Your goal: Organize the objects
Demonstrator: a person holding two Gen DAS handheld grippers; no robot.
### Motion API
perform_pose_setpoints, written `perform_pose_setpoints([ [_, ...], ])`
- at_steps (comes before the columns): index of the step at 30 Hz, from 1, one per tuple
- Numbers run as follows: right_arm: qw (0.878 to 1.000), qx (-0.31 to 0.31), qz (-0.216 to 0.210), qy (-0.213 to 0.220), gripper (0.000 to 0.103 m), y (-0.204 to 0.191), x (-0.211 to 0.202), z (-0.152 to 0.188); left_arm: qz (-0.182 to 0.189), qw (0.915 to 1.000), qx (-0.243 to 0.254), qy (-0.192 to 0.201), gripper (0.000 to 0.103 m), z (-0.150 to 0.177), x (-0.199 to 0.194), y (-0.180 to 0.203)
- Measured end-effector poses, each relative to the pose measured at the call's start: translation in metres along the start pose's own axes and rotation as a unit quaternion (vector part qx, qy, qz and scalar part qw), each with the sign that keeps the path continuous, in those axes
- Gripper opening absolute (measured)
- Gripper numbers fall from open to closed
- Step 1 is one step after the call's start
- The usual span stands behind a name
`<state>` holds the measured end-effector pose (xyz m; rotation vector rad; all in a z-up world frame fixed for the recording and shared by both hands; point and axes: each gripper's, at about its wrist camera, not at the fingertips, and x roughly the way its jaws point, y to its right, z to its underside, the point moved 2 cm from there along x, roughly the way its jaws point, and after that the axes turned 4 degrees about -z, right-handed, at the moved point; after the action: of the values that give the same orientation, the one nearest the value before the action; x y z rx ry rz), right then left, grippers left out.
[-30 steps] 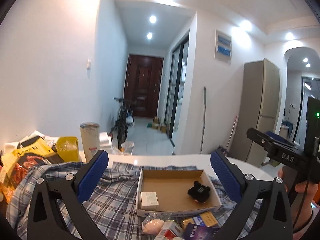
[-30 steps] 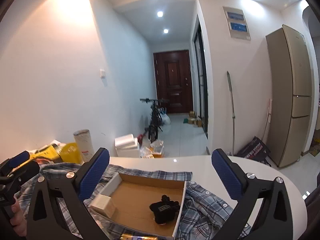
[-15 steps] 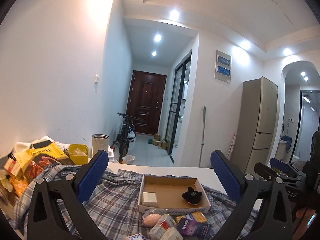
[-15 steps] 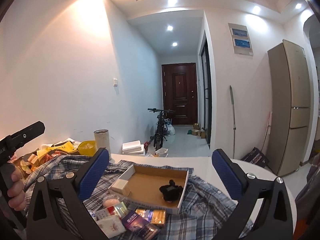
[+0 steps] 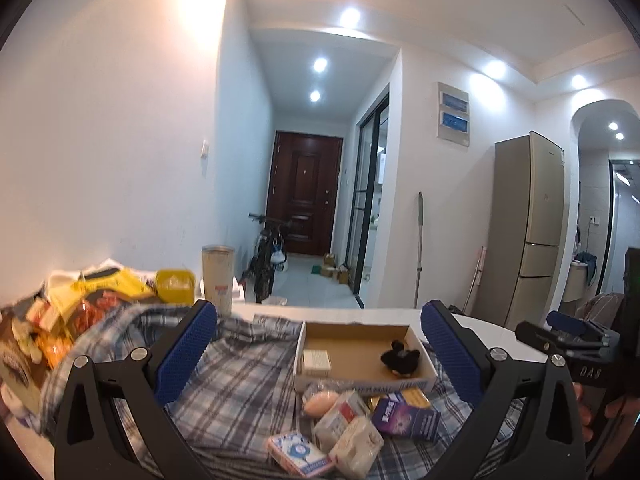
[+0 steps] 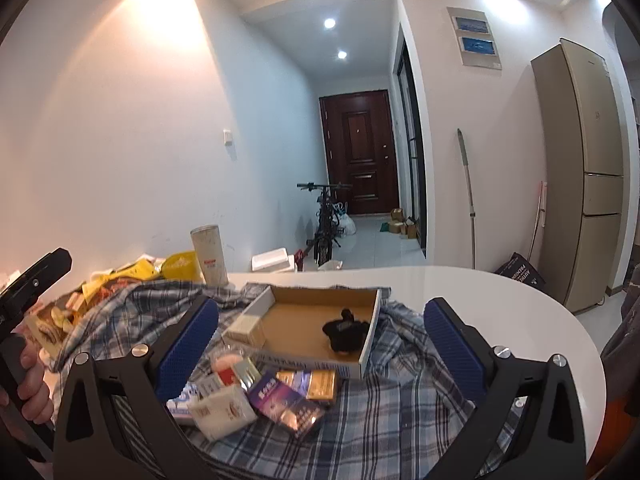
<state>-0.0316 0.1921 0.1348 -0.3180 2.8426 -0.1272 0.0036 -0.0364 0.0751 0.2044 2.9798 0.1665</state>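
A shallow cardboard box (image 5: 360,330) (image 6: 376,320) lies on a plaid shirt (image 5: 240,380) (image 6: 400,400) on the white table. It holds a small white box (image 5: 317,360) (image 6: 245,325) and a black furry item (image 5: 401,358) (image 6: 346,330). In front of it lies a pile of small packets: a purple box (image 5: 408,418) (image 6: 280,394), a gold packet (image 6: 314,385), white packs (image 5: 356,446) (image 6: 222,408) and a pink item (image 5: 320,402). My left gripper (image 5: 320,354) and right gripper (image 6: 320,344) are both open and empty, held above the near side of the pile.
A tall cup (image 5: 217,280) (image 6: 210,255), a yellow tub (image 5: 175,286) and snack bags (image 5: 60,320) crowd the table's left. The table's rounded white edge (image 6: 560,320) runs right. Behind are a fridge (image 6: 588,168), a mop, a bicycle (image 6: 326,216) and the hallway door.
Both grippers have pulled back and up from the box, so the packet pile in front of it has come into view. Both stay open.
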Motion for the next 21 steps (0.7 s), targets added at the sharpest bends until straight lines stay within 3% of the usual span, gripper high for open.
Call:
perform_pose_setpoints([
  [3, 1.0, -0.021, 0.001, -0.017, 0.103, -0.005, 0.003, 0.013, -0.005, 0.9998, -0.01, -0.014, 0.103, 0.011, 0.003, -0.003],
  [7, 0.998, -0.035, -0.006, -0.049, 0.103, -0.01, 0.012, 0.029, -0.039, 0.9987, 0.003, -0.032, 0.103, 0.027, 0.012, -0.008],
  [16, 0.993, -0.031, 0.0, -0.114, 0.103, 0.002, 0.034, 0.062, -0.036, 0.9947, -0.017, -0.095, 0.103, 0.063, 0.029, -0.017],
  [21, 0.989, -0.076, 0.009, -0.128, 0.103, -0.004, 0.049, 0.072, -0.034, 0.9934, -0.021, -0.108, 0.103, 0.072, 0.039, -0.016],
])
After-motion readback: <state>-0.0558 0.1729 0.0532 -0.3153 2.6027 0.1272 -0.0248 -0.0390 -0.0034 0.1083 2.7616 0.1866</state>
